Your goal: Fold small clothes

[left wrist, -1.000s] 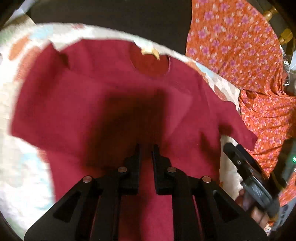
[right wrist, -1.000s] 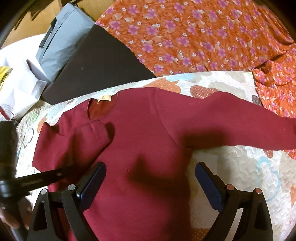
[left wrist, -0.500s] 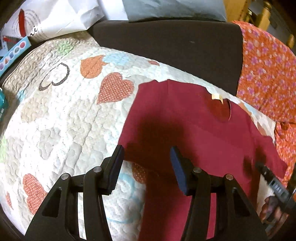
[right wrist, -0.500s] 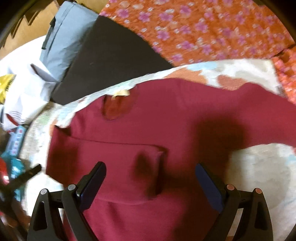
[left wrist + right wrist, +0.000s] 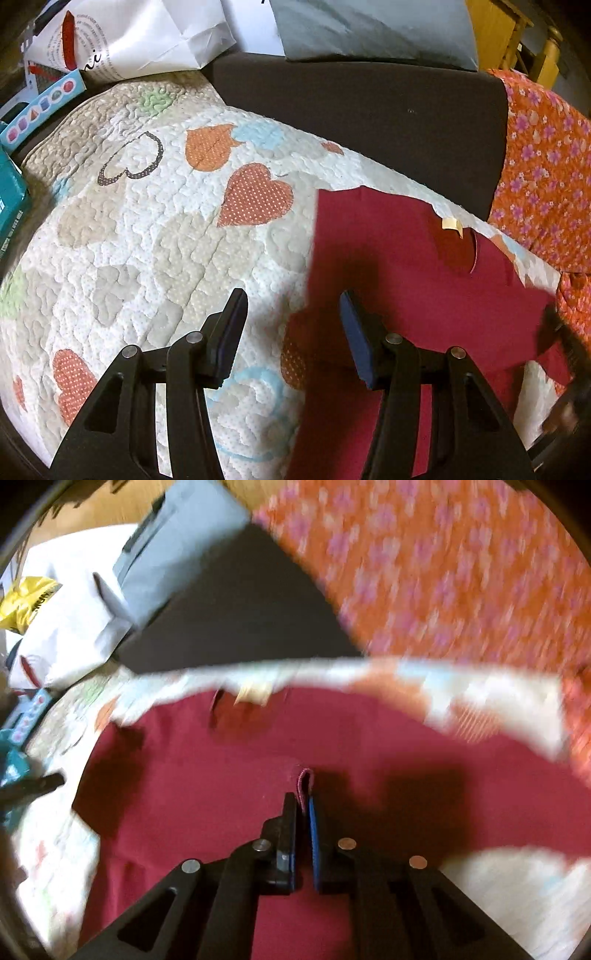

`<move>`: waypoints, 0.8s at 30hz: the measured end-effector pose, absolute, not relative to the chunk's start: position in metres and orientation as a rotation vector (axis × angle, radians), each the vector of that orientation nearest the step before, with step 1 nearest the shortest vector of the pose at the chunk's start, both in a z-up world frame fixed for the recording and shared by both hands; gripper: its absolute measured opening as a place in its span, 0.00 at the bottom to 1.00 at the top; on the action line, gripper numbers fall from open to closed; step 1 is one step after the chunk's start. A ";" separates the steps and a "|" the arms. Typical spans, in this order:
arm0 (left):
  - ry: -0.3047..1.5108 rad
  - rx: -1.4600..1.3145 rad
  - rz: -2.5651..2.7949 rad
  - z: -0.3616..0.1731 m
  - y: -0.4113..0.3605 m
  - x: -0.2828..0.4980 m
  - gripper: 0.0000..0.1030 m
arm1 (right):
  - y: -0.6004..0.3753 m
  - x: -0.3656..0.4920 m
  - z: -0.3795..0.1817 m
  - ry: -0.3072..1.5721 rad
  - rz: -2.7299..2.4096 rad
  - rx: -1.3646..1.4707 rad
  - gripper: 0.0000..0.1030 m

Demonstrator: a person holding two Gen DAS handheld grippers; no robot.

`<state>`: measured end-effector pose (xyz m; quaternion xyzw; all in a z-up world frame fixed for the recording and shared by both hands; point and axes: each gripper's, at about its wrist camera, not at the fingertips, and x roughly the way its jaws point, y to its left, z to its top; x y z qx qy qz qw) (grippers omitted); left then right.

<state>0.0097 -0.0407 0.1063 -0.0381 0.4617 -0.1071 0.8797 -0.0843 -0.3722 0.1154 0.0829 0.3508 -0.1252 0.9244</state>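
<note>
Both sleeves matter here: one second ago the left hand-held gripper (image 5: 291,332) was clamped over the maroon sweater (image 5: 424,280); now it gapes empty beside the folded edge, while the right hand-held gripper (image 5: 304,805) pinches a sleeve cuff (image 5: 306,781). Left of the sweater, the heart-patterned quilt (image 5: 147,240) offers free room.

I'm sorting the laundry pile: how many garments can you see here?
2. The maroon shirt lies flat on the heart quilt, pinched by the right gripper; an orange floral garment lies beyond it. Others may be hidden.
</note>
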 end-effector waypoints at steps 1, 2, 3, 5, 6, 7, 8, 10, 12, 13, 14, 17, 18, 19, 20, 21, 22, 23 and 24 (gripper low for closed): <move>0.963 -0.074 -0.221 0.105 -0.042 0.010 0.50 | -0.379 -0.083 0.124 0.697 -0.288 0.143 0.05; 0.967 -0.065 -0.219 0.102 -0.045 0.012 0.50 | -0.388 -0.082 0.130 0.682 -0.324 0.129 0.05; 0.975 -0.053 -0.222 0.099 -0.049 0.013 0.50 | -0.399 -0.082 0.131 0.678 -0.358 0.126 0.05; 0.980 -0.028 -0.227 0.094 -0.059 0.016 0.50 | -0.416 -0.079 0.117 0.710 -0.400 0.130 0.05; 0.978 -0.016 -0.229 0.091 -0.065 0.017 0.50 | -0.424 -0.074 0.103 0.741 -0.427 0.133 0.05; 0.975 -0.005 -0.236 0.089 -0.070 0.017 0.50 | -0.428 -0.071 0.093 0.767 -0.446 0.132 0.05; 0.971 0.005 -0.242 0.087 -0.074 0.017 0.50 | -0.434 -0.067 0.077 0.813 -0.466 0.128 0.05; 0.966 0.037 -0.252 0.080 -0.085 0.018 0.50 | -0.445 -0.062 0.055 0.877 -0.496 0.122 0.05; 0.977 0.071 -0.259 0.073 -0.093 0.018 0.50 | -0.456 -0.068 0.053 0.878 -0.528 0.140 0.05; 0.991 0.091 -0.259 0.066 -0.098 0.020 0.50 | -0.462 -0.073 0.055 0.868 -0.545 0.160 0.05; 0.998 0.099 -0.256 0.063 -0.100 0.020 0.50 | -0.468 -0.082 0.062 0.845 -0.552 0.203 0.06; 1.014 0.120 -0.240 0.052 -0.106 0.025 0.50 | -0.466 -0.101 0.078 0.782 -0.469 0.293 0.06; 1.016 0.125 -0.236 0.049 -0.108 0.026 0.50 | -0.459 -0.098 0.080 0.787 -0.407 0.298 0.06; 1.017 0.129 -0.231 0.047 -0.108 0.026 0.50 | -0.450 -0.092 0.079 0.803 -0.343 0.292 0.06; 1.019 0.132 -0.227 0.044 -0.109 0.028 0.50 | -0.438 -0.085 0.074 0.830 -0.272 0.285 0.06; 1.021 0.136 -0.226 0.043 -0.110 0.028 0.50 | -0.433 -0.078 0.069 0.845 -0.240 0.289 0.06; 1.024 0.145 -0.225 0.040 -0.110 0.029 0.50 | -0.428 -0.074 0.064 0.856 -0.230 0.292 0.06; 1.025 0.149 -0.222 0.038 -0.111 0.031 0.50 | -0.426 -0.066 0.056 0.874 -0.242 0.285 0.06; 1.031 0.146 -0.221 0.035 -0.110 0.032 0.50 | -0.424 -0.061 0.049 0.892 -0.271 0.272 0.06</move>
